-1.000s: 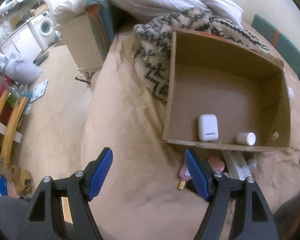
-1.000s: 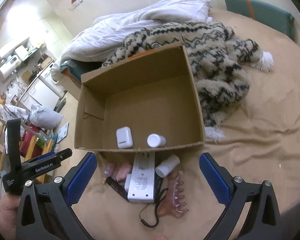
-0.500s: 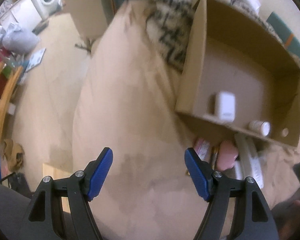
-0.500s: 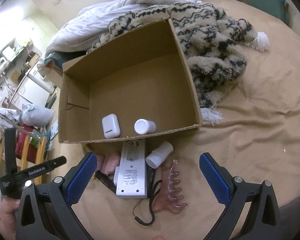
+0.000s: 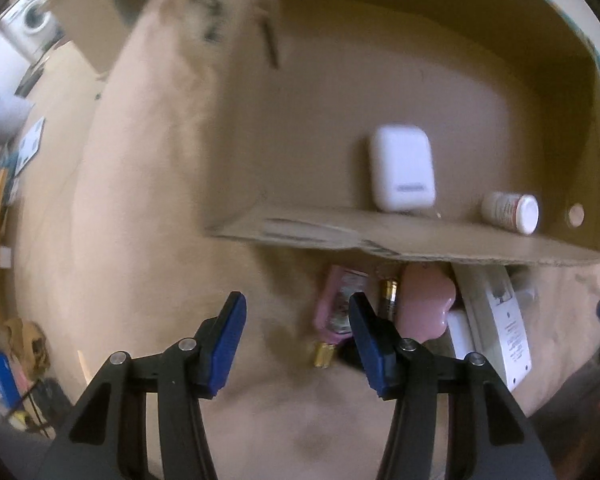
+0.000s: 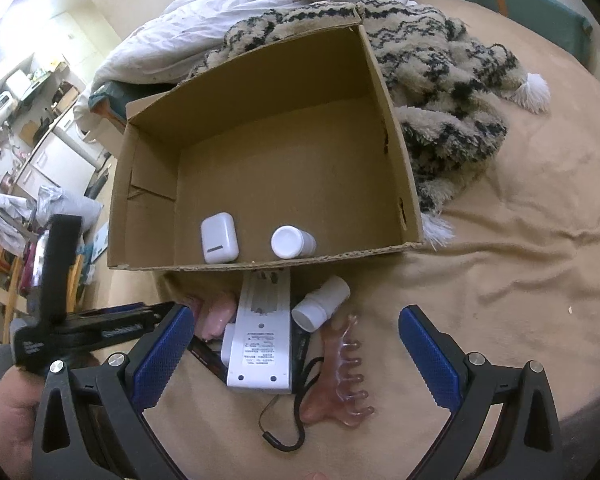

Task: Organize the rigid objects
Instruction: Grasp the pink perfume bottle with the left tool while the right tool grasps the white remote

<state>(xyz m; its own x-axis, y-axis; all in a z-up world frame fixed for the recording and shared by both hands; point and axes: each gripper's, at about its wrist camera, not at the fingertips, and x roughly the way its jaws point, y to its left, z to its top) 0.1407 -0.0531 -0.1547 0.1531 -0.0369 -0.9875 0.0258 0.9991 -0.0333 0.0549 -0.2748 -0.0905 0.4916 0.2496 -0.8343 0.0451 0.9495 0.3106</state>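
Pink bottle (image 5: 338, 304) lies on the bed below the cardboard box (image 5: 400, 246), lower centre; I lower my left claw (image 5: 296, 330), closing on nothing yet; right claw (image 6: 296, 354) gapes.

Left wrist view is smeared with motion blur and kinda dim, cardboard box (image 5: 380, 92) soft. Right view's sharp, warm indoor light (fisheye bends the edges, dark corners).

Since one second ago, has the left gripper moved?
Yes. The left gripper has come down toward the pink items beside the box; the box's near wall looms much larger in its view now. Its jaws are closing with nothing between them.
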